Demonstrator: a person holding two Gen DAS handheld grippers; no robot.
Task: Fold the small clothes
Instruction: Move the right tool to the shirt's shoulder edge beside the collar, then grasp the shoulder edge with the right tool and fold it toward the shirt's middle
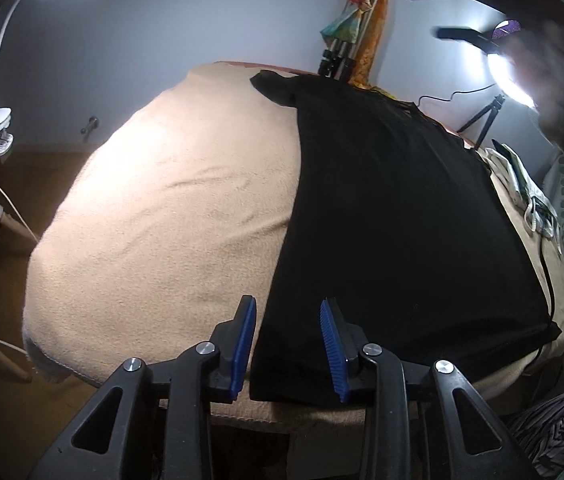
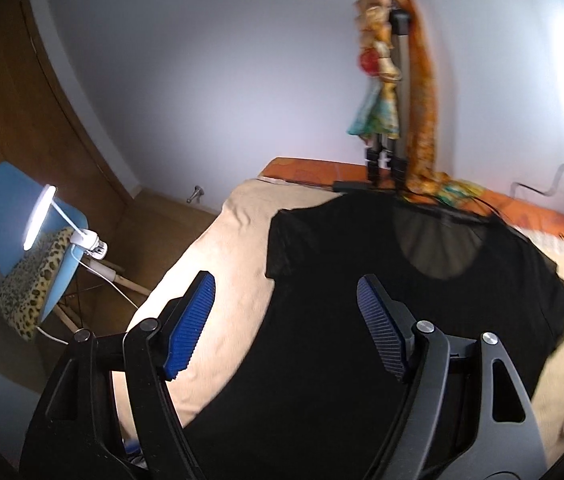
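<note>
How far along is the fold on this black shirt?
Done: the black T-shirt lies spread flat on the beige blanket, unfolded. In hand: the left gripper straddles its near corner, fingers not yet pressing; the right gripper hangs open above it. Every fold remains.

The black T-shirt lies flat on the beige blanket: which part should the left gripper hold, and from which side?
Probably the near bottom hem corner of the black T-shirt, approached from the near edge. It lies flat, its corner between the left gripper fingers, so its edge is the easiest part to pinch.
</note>
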